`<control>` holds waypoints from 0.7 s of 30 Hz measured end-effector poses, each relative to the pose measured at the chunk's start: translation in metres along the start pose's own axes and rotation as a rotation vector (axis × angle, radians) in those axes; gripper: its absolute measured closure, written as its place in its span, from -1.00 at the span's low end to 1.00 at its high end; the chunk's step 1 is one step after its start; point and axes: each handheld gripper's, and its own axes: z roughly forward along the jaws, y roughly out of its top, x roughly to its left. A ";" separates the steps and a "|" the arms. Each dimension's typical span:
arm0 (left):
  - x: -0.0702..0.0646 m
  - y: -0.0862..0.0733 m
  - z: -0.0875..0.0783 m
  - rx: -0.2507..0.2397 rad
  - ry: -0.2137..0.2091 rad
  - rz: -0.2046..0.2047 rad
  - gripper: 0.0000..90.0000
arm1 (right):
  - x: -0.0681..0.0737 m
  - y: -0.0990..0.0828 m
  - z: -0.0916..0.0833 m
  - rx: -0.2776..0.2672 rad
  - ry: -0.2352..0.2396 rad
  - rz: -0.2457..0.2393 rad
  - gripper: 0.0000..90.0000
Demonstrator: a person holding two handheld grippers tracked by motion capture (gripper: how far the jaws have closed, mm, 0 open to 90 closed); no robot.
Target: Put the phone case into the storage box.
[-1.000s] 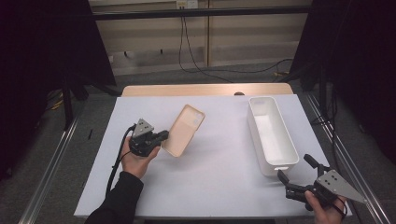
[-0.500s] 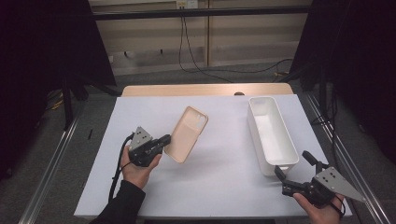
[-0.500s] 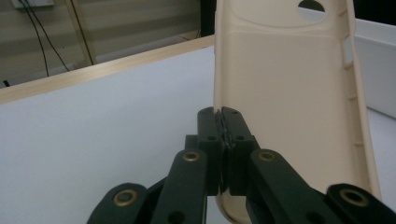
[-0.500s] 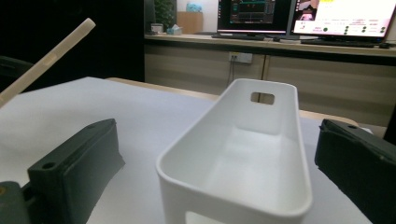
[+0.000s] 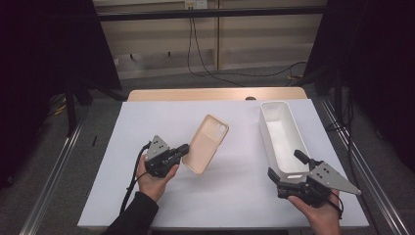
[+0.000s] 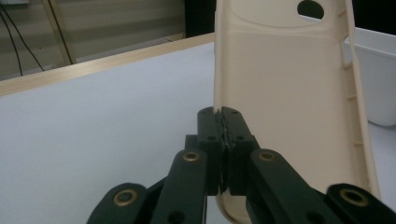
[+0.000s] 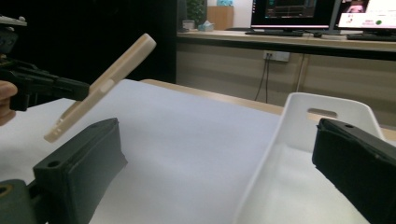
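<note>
A beige phone case (image 5: 208, 143) hangs tilted above the white table, its hollow side up and the camera hole at the far end. My left gripper (image 5: 183, 149) is shut on the case's near left edge; in the left gripper view the case (image 6: 285, 93) rises from between the pinched jaws. The right gripper view shows the case (image 7: 100, 88) edge-on at the left. My right gripper (image 5: 286, 165) stands open at the front right, by the near end of the white bin (image 5: 282, 137), nothing between its fingers (image 7: 79, 172).
The long white bin (image 7: 299, 140) lies lengthwise at the right side of the table (image 5: 147, 117). A wooden strip runs along the table's far edge. Metal rails flank both sides. Cables hang on the back wall.
My left gripper has carried the case slightly nearer and rightward. My right gripper has risen and drawn closer to the bin's near end.
</note>
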 end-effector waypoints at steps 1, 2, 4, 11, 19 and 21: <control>0.000 0.000 0.000 0.000 0.000 0.000 0.95 | 0.000 0.000 0.000 0.000 0.000 0.000 -0.98; -0.002 0.001 0.000 -0.002 -0.001 0.006 0.95 | 0.002 0.002 0.003 0.000 0.006 -0.002 -0.98; -0.005 0.002 0.001 -0.014 -0.007 0.013 0.95 | 0.009 0.007 0.016 -0.004 0.042 -0.019 -0.95; -0.011 0.002 0.002 -0.016 -0.015 0.028 0.95 | 0.028 0.008 0.037 0.014 0.109 -0.020 -0.91; -0.014 0.003 0.003 -0.030 -0.014 0.026 0.95 | 0.037 0.018 0.059 0.008 0.154 -0.015 -0.80; -0.014 0.003 0.003 -0.030 -0.015 0.028 0.95 | 0.038 0.019 0.063 0.010 0.160 -0.010 -0.78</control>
